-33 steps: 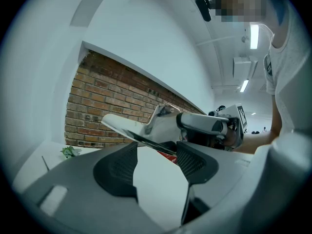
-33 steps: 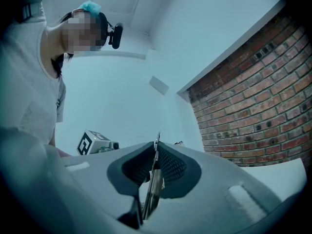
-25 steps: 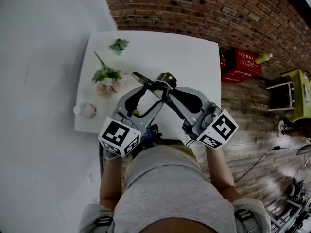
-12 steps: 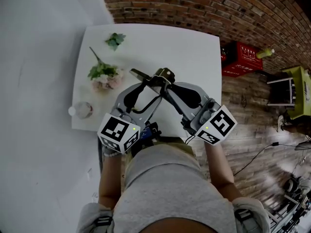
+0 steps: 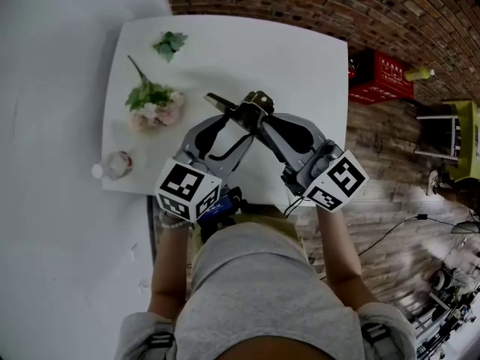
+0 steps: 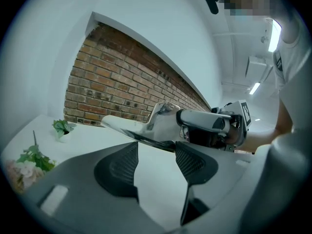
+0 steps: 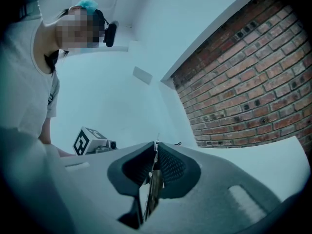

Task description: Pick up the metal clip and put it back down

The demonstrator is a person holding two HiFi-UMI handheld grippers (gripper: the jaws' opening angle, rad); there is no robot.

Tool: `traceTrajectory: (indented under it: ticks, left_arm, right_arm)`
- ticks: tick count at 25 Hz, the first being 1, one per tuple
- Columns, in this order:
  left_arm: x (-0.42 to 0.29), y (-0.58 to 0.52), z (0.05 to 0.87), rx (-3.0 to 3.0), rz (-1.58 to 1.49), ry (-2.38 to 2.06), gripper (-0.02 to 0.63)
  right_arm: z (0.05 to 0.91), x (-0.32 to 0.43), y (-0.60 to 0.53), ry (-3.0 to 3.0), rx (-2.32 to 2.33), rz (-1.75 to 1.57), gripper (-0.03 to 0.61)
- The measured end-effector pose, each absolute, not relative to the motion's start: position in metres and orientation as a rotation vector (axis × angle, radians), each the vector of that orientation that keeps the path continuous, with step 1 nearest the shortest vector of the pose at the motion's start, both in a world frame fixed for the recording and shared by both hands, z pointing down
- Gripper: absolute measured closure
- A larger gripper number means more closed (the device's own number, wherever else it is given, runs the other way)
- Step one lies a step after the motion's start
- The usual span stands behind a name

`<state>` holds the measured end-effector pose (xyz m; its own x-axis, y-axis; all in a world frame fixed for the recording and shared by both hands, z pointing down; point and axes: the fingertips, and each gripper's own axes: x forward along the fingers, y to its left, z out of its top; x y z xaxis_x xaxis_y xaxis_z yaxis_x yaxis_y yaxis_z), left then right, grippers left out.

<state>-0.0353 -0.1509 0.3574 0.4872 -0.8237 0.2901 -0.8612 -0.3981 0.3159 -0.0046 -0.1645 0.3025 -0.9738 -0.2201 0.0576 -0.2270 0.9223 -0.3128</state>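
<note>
Flower bouquet (image 5: 154,107), leaf sprig (image 5: 169,44), bottle (image 5: 114,165) lie left of metal clip (image 5: 238,109). Clip's long axis points toward bouquet. Right gripper (image 7: 155,167) jaws clamp it; left gripper (image 6: 157,162) jaws apart.

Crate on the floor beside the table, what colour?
The crate is red. It shows best in the head view.

**Finishes: bright metal, matt plastic, rough brick**

metal clip (image 6: 156,123), frame centre: bare polished metal, glossy, bright glints. left gripper (image 6: 156,152) and right gripper (image 7: 155,155): smooth matt grey plastic shells; black pads (image 6: 117,167) with a fine ribbed mesh texture. table (image 5: 300,73), upper middle: smooth, white, matt. wall (image 5: 315,13), top: rough red brick. floor (image 5: 390,201), right: wood planks, slight sheen. shirt (image 5: 255,291), bottom: soft grey cloth.
</note>
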Motion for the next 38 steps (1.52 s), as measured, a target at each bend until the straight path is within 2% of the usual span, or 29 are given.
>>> traceTrajectory:
  ticks: [22, 38]
  left_arm:
    - [-0.031, -0.194, 0.435, 2.074, 0.235, -1.437, 0.370]
    - [-0.038, -0.182, 0.423, 2.079, 0.161, -1.492, 0.453]
  right_arm:
    - [0.409, -0.006, -0.229, -2.889, 0.371, 0.760, 0.555]
    - [0.492, -0.034, -0.239, -2.705, 0.362, 0.843, 0.555]
